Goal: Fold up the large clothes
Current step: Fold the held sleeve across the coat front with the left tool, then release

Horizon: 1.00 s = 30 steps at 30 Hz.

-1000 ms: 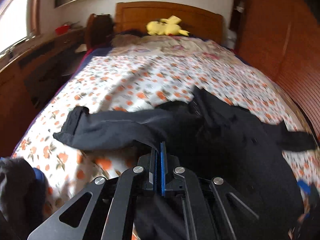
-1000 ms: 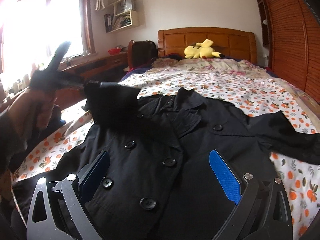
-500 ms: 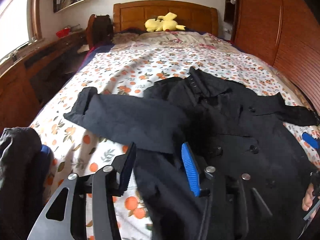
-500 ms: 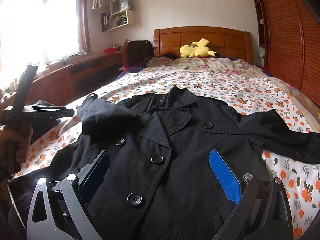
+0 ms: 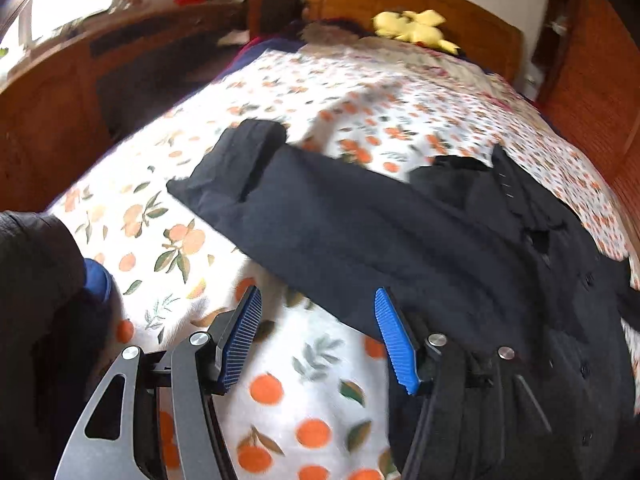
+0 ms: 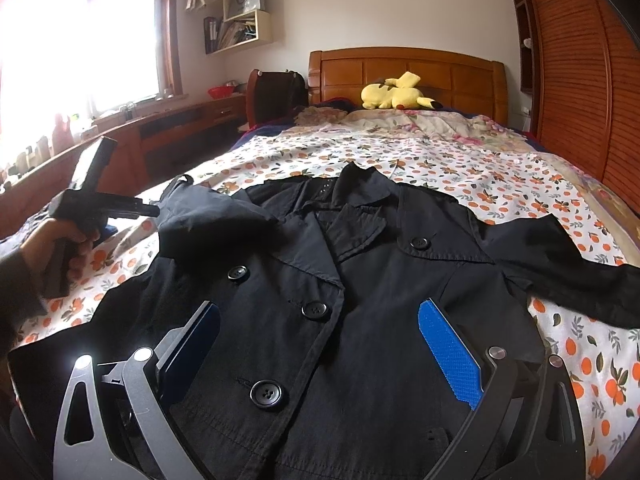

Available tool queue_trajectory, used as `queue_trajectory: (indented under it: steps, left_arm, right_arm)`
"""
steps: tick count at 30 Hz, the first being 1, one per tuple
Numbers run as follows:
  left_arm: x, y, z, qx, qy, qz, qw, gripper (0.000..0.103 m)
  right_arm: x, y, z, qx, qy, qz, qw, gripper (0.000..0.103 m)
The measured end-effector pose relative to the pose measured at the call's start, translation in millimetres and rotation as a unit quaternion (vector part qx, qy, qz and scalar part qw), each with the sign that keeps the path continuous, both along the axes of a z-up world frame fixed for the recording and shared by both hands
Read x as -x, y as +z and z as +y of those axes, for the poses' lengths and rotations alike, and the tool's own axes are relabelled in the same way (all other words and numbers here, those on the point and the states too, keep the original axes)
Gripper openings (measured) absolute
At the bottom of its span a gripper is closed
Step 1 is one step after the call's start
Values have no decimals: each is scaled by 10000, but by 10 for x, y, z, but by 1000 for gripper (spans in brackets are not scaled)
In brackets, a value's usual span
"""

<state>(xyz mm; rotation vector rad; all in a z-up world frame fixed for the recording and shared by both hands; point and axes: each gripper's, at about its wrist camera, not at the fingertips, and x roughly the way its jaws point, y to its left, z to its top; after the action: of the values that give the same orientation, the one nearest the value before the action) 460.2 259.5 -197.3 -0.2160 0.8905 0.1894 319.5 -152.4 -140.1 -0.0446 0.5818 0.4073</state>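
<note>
1. A black coat point(image 6: 360, 300) lies face up and spread flat on a bed point(image 6: 460, 160); its cloth is thin and matte, with stitched lapels, a pointed collar and a double row of round, glossy four-hole buttons point(image 6: 265, 393).
2. The sheet point(image 5: 304, 392) under the coat is white, printed with oranges and green leaves; it looks smooth.
3. One sleeve point(image 5: 320, 216) runs out as a long flat band across the sheet and ends in a square cuff; the other sleeve point(image 6: 568, 264) lies out to the opposite side, its end cut off by the picture edge.
4. The left gripper point(image 5: 318, 336) hangs over the sheet just beside the sleeve; its jaws are parting, about half spread, and nothing is between the ribbed blue pads point(image 5: 394, 340); this view is blurred.
5. A hand point(image 6: 60, 248) holds the left gripper by its dark handle; the sleeve of that arm is cut off at the frame edge.
6. The right gripper point(image 6: 320, 348) sits low over the coat front with jaws wide apart, gripping nothing; one pad is bright blue, the other in shadow.
7. A yellow plush point(image 6: 394, 94) rests by the panelled wooden headboard point(image 6: 400, 66); a dark heap point(image 5: 36, 300) at the left view's edge is too cut off to identify.
</note>
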Motion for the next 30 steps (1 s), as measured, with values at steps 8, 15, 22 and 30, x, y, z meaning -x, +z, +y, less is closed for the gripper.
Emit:
queue_trajectory:
  steps: [8,15,22,30]
  left_arm:
    - [-165,-161,145,411,182,86,9990,61]
    - [-314,-237,118,697,187,106,9973,37]
    - [-343,124,-132,461,35,-146,9988,0]
    - [4,875,-934,-206,-705,-745,9945,0]
  right_arm:
    - [-1,-2,0,0,-6,-27,10000,96]
    - [-2,-15,-1,26,-3,-32,10000,96]
    - [37,40,-24,1,-23,-99,9999,96]
    - [158,207,-148,-7,-90,-316,9995,96]
